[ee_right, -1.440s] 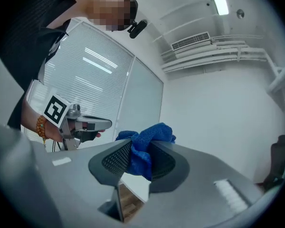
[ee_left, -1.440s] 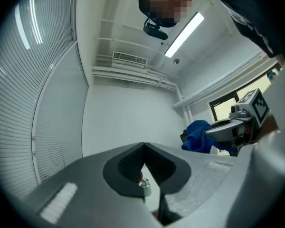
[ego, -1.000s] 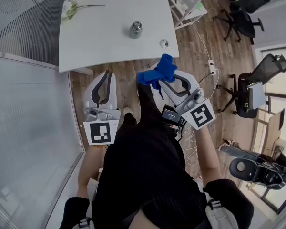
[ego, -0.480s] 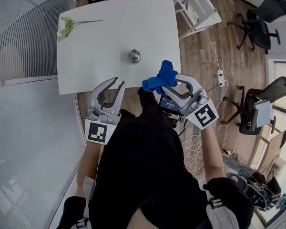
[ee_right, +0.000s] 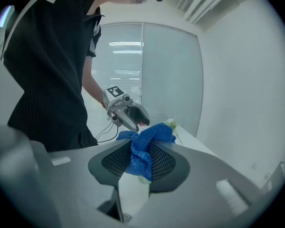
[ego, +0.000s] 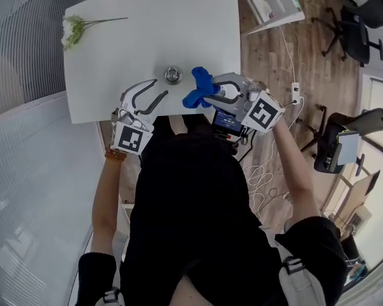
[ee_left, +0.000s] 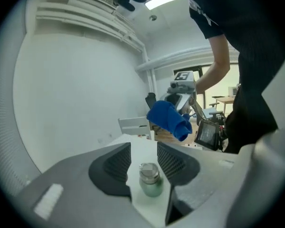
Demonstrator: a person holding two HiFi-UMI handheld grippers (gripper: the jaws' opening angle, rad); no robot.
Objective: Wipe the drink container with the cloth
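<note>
On the white worktop (ego: 147,30), lower centre of frame, a small metal drink container (ego: 172,75) stands upright just ahead of the left hand-held gripper (ego: 158,89), jaws apart; the right hand-held gripper (ego: 209,92) beside it clamps a blue cloth (ego: 198,88).

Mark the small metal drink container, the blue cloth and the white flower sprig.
small metal drink container (ego: 172,75): head view, round lid.
blue cloth (ego: 198,87): head view, bunched middle.
white flower sprig (ego: 70,30): head view, blossom end.

drink container (ego: 172,75): on the table (ego: 147,37), just before my left gripper (ego: 158,89)
cloth (ego: 198,85): in my right gripper (ego: 208,90), right of the drink container
</note>
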